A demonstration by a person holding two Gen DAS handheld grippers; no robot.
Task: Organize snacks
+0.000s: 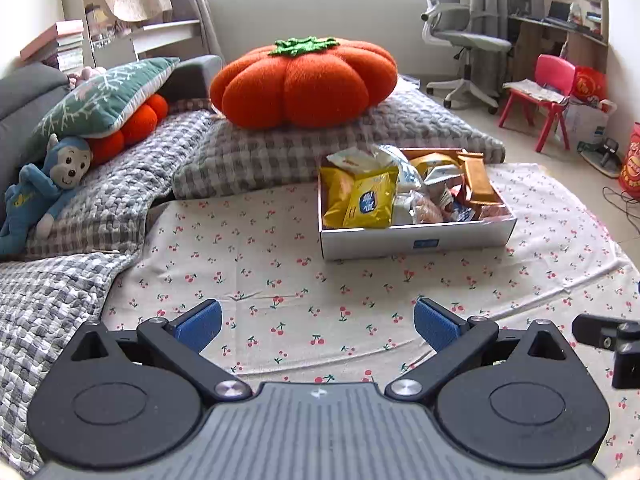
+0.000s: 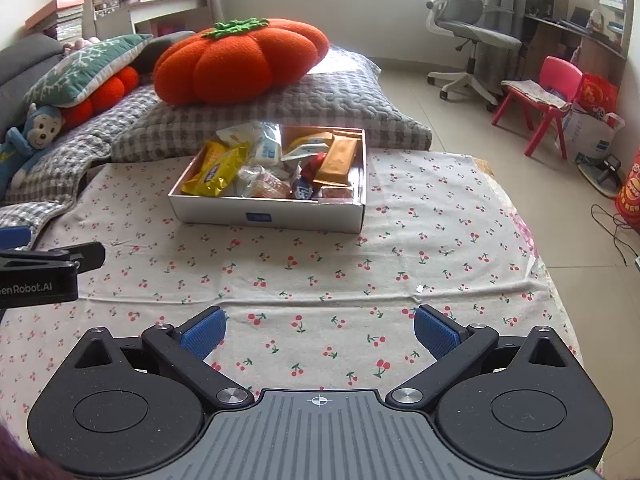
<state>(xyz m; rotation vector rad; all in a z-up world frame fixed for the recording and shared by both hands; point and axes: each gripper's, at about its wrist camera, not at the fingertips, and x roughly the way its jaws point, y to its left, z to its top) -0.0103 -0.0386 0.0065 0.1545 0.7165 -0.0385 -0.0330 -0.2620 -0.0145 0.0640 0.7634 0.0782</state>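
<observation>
A white cardboard box (image 1: 416, 243) stands on the cherry-print cloth (image 1: 280, 264); it also shows in the right wrist view (image 2: 264, 216). It holds several snacks: a yellow packet (image 1: 362, 200) (image 2: 216, 168), an orange-brown bar (image 1: 476, 178) (image 2: 338, 160), white and blue packets (image 2: 266, 144). My left gripper (image 1: 318, 326) is open and empty, above the cloth well in front of the box. My right gripper (image 2: 320, 330) is open and empty, also short of the box. The left gripper's body (image 2: 40, 272) shows at the right wrist view's left edge.
A large orange pumpkin cushion (image 1: 304, 80) lies on a grey checked blanket (image 1: 256, 152) behind the box. A green pillow (image 1: 104, 96) and a blue monkey toy (image 1: 44, 184) lie at left. An office chair (image 1: 464, 36) and a red child's chair (image 1: 540, 96) stand on the floor at right.
</observation>
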